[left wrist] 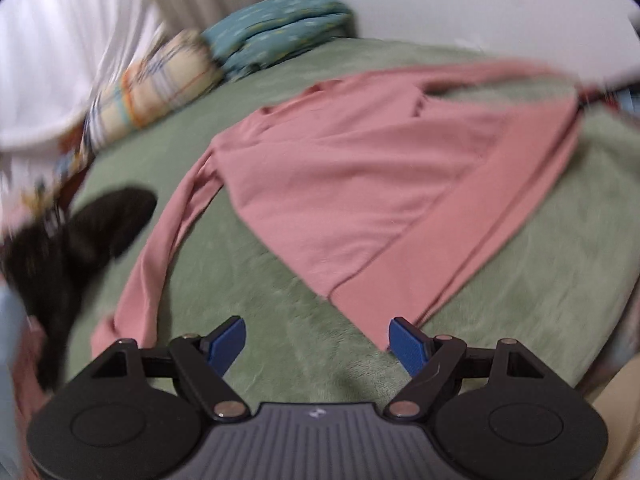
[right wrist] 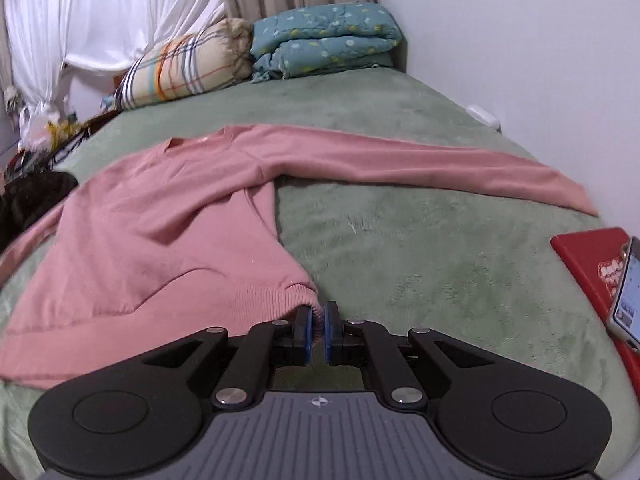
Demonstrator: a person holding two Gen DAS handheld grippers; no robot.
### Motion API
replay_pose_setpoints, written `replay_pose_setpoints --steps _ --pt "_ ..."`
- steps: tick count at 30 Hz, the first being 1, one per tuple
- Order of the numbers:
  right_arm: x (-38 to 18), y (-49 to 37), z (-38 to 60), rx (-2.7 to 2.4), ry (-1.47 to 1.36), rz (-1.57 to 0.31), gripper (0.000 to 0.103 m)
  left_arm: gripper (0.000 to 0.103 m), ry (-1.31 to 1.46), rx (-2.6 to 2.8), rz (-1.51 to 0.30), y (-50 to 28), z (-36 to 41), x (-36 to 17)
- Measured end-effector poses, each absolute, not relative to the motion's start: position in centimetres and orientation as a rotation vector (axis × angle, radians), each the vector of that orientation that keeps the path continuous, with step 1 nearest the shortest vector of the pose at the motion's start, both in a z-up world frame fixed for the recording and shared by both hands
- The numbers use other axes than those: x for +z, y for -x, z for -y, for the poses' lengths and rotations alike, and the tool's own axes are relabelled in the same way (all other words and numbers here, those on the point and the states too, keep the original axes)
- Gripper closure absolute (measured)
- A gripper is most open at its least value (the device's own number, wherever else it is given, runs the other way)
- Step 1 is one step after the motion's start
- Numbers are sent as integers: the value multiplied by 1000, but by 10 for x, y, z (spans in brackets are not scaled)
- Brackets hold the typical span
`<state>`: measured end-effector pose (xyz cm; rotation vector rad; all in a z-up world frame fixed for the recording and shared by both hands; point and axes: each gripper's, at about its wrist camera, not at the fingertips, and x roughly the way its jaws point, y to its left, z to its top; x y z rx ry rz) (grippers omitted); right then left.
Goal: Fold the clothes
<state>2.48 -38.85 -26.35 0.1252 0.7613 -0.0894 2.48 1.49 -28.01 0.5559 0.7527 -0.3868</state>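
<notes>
Sweater point(right wrist: 160, 232) lay mostly unfolded across the frame's middle; right gripper point(right wrist: 317, 330) pinched its hem corner, left gripper point(left wrist: 318, 344) stood released.

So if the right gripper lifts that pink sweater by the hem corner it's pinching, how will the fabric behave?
Probably floppy: the pink sweater lies limp with soft creases on the green blanket, so it should drape below the right gripper. Its spread sleeve will likely trail and drag. The ribbed hem looks thick, so slipping seems unlikely.
</notes>
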Motion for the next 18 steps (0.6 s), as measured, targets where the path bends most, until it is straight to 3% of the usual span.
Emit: replay_pose_setpoints --steps 7,18 --pt "-264 -22 406 -110 -232 -745 98 25 -731 -376 -716 -21 10 -319" --pt "-276 -25 404 -186 -209 -751 98 24 -609 -344 -704 -31 12 -307"
